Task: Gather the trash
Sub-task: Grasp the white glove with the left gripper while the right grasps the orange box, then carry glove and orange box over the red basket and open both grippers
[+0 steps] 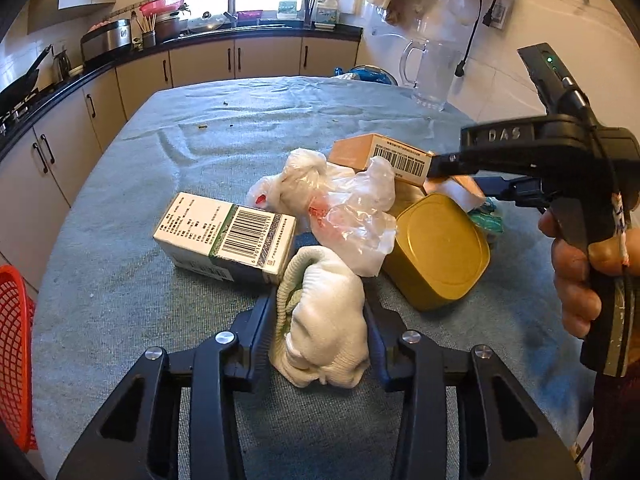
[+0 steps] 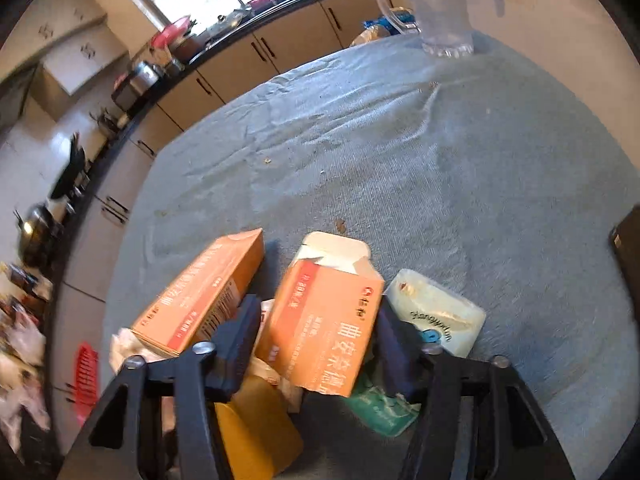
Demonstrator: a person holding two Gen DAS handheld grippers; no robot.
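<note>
We hold a two-finger gripper in each hand, both angled steeply down toward the bench. Our left gripper (image 1: pixel 320 332) has its black jaws pinched in on a bunched white sock (image 1: pixel 324 320), the pads pressing its sides. Our right gripper (image 2: pixel 316 344) tilts down with its jaws set on either flank of an orange carton (image 2: pixel 324 328); both pads meet the carton's sides. From the left wrist camera, the right gripper (image 1: pixel 434 170) reaches in from the right edge, its fingers pointing left, and our right hand (image 1: pixel 580 272) wraps bare fingers around its dark handle.
</note>
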